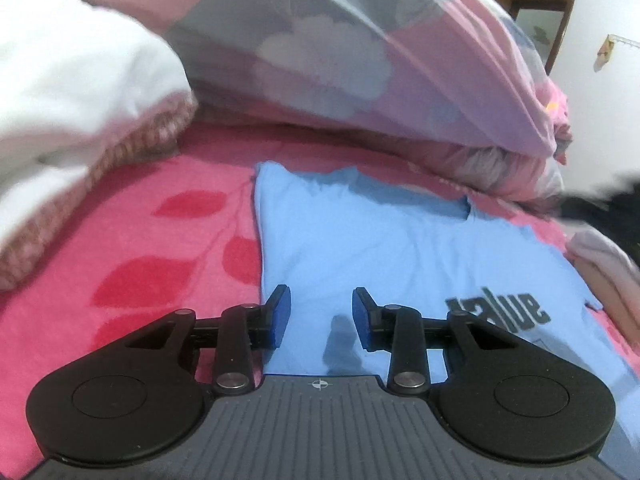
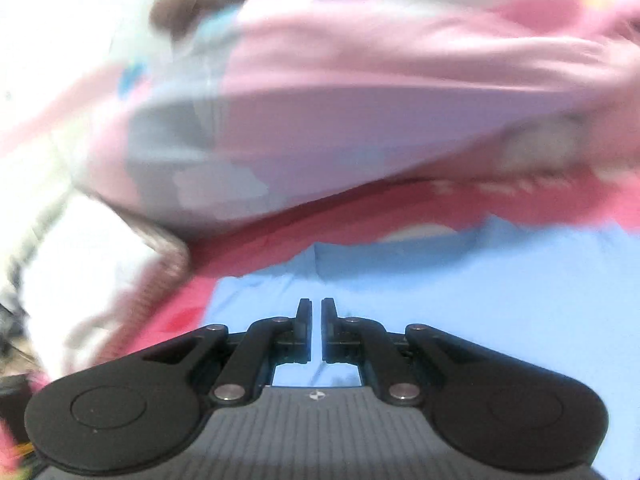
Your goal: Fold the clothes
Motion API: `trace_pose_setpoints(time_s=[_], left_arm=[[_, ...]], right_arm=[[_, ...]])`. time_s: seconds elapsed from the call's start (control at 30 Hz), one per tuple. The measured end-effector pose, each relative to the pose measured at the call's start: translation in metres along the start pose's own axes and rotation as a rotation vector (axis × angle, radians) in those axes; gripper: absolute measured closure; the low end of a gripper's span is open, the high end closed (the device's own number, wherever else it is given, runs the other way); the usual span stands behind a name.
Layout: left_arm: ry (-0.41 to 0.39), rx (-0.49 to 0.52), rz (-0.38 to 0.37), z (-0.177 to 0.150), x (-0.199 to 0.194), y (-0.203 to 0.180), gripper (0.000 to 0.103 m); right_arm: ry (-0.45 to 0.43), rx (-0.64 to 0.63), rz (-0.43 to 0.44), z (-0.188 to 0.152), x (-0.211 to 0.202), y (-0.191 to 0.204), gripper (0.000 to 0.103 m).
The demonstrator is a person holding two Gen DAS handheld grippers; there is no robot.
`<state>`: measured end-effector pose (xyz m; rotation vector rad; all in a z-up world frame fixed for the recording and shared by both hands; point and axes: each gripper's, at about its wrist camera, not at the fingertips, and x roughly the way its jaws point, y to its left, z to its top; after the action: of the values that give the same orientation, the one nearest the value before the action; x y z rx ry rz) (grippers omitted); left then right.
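A light blue cotton T-shirt (image 1: pixel 360 232) with dark lettering lies spread flat on a pink fleece bed blanket (image 1: pixel 132 240) patterned with red leaves. The left gripper (image 1: pixel 320 316) hangs just above the shirt's near left edge, its blue-padded jaws apart with only bare cloth showing between them. The right gripper (image 2: pixel 316 328) is over the same shirt (image 2: pixel 480 300), its jaws drawn almost together and holding nothing; that view is blurred. Behind the shirt a bulky pink-and-grey quilt (image 1: pixel 360 60) with cloud shapes is heaped up, and a white pillow (image 1: pixel 72 64) lies to the left.
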<state>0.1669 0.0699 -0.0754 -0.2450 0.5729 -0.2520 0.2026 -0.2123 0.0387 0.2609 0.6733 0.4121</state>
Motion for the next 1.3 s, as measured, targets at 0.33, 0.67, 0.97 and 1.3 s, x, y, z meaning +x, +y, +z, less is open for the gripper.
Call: trace_pose_setpoints(time_s=[0.33,0.67,0.97,1.3], left_arm=[[0.038,0.696,0.243,-0.040,0.005,-0.107,0.057],[0.064,0.763,0.194,-0.024,-0.023,-0.149,0.044],[0.151,0.505,0.052,-0.011,0.017,-0.186,0.045],[0.228,0.316,-0.036,-0.013,0.047,-0.177,0.072]], right_arm=[[-0.082,0.376,-0.036,-0.104,-0.162,-0.069,0.099],[-0.162,0.541,-0.167,-0.123,-0.199,-0.157,0.077],[-0.210,0.754,-0.308,-0.081,-0.154,-0.282,0.064],[-0.236,0.840,-0.330,-0.068,-0.100,-0.329,0.099]])
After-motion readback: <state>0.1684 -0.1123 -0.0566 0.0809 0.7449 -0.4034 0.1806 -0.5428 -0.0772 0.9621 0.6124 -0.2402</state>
